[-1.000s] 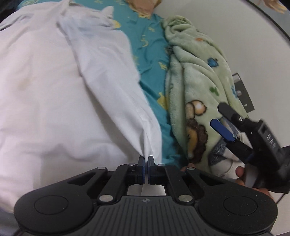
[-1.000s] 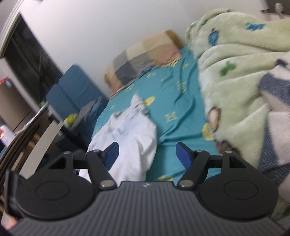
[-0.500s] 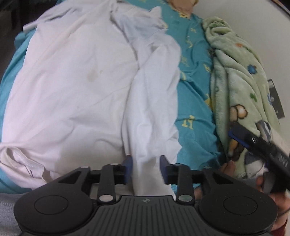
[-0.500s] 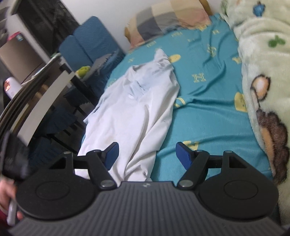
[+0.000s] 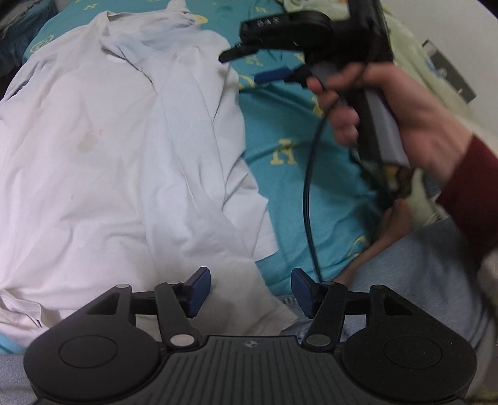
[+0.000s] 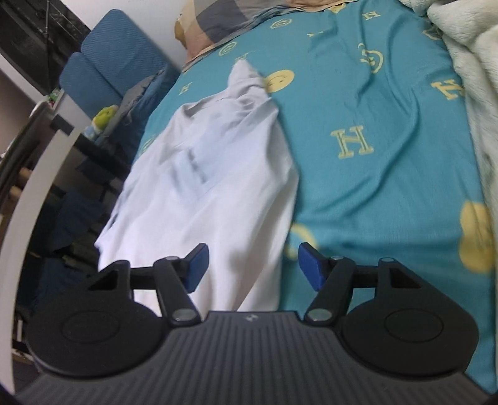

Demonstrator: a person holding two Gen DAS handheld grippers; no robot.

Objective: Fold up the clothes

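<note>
Your white shirt (image 5: 118, 149) lies on the teal bedsheet (image 5: 295, 149), long axis running from you toward the plaid pillow (image 6: 236, 18), collar at the pillow end. Your left gripper (image 5: 250, 291) hovers over its near hem, fingers spread wide, empty. Your right gripper (image 6: 251, 264) is likewise wide apart, holding nothing.

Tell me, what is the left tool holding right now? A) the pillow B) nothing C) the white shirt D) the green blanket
B: the left tool has its blue fingers spread wide apart, and the white shirt just lies loose on the teal bedsheet beneath them, not pinched.
</note>
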